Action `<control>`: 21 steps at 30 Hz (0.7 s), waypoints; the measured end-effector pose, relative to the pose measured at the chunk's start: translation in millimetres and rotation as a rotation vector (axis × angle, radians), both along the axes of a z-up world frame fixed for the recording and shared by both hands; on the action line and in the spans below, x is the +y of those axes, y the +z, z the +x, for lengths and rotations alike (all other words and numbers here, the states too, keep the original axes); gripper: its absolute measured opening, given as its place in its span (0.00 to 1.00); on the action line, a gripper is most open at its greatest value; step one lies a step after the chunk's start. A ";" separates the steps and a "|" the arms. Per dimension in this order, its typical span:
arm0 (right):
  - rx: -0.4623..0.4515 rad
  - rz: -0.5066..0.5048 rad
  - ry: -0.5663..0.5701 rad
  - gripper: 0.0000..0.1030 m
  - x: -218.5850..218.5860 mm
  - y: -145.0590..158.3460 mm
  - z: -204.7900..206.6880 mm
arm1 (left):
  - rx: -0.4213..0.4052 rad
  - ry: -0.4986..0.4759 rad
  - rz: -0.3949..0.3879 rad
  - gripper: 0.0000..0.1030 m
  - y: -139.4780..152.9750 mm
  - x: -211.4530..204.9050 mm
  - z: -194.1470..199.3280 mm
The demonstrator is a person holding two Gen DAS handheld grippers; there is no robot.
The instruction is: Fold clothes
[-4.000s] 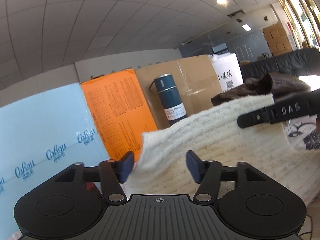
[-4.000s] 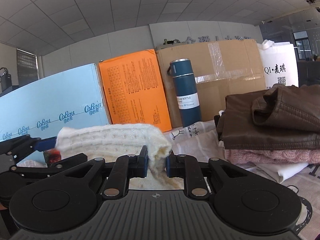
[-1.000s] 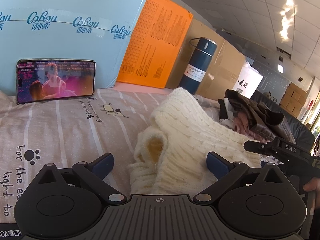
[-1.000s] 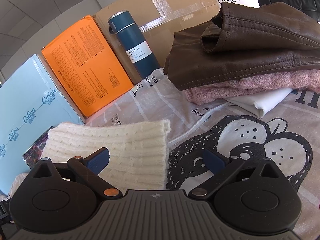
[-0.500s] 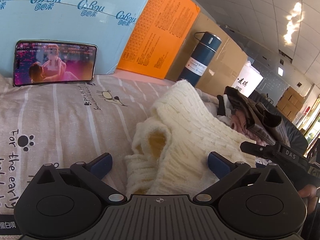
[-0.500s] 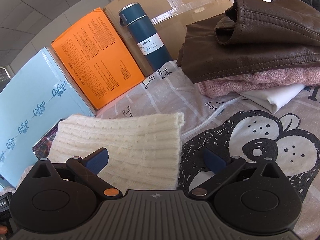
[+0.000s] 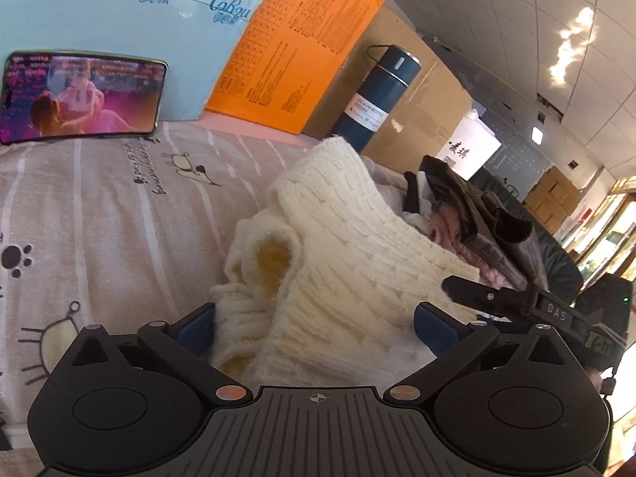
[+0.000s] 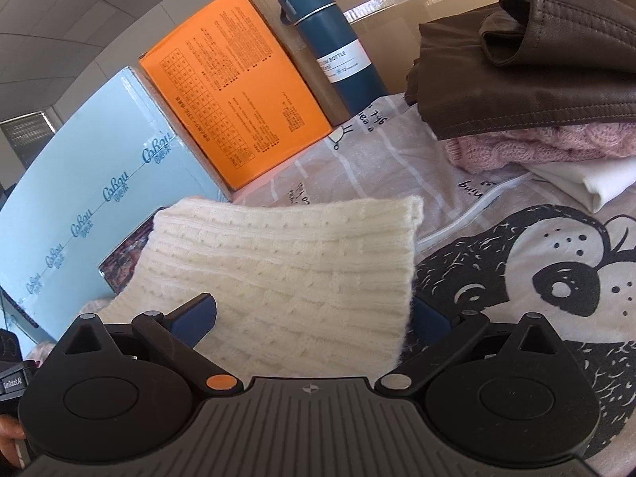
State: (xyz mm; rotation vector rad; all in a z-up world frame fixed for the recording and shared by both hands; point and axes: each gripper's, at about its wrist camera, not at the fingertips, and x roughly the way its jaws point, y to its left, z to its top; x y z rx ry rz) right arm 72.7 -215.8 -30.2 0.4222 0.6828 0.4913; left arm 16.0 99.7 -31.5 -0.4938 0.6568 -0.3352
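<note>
My left tongs (image 7: 314,324): spread wide, empty, straddling cream knit sweater (image 7: 349,262); my right tongs (image 8: 312,318): spread wide, empty, astride its folded edge; brown leather jacket (image 8: 528,75) ahead-right.

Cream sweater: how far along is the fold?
Done: cream sweater lies folded into a rectangle on the sheet; a folded stack sits beside it. In hand: nothing; left gripper and right gripper are open around it. Left: likely moving it onto the stack.
</note>
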 end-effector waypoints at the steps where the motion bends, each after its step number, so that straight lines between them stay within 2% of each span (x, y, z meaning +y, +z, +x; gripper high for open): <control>1: 0.002 0.003 0.001 1.00 0.6 -0.1 -0.1 | 0.005 0.002 -0.015 1.00 -0.4 0.4 0.5; 6: 0.013 0.035 0.009 1.00 1.3 -0.2 -1.3 | 0.032 0.006 -0.110 1.00 -4.5 6.2 5.6; 13: 0.004 0.016 -0.029 1.00 5.1 0.7 -0.7 | 0.011 0.011 -0.038 1.00 -3.0 -5.7 6.4; 17: 0.001 0.016 -0.048 0.97 5.9 0.0 0.3 | 0.002 0.011 -0.039 1.00 -3.5 -8.2 7.0; 19: -0.004 0.016 -0.065 0.92 5.8 -0.3 -0.2 | -0.001 0.008 -0.032 1.00 -3.4 -9.4 7.7; 21: -0.008 0.007 -0.087 0.83 6.1 -0.8 -0.1 | -0.005 0.008 -0.030 1.00 -3.7 -10.5 8.6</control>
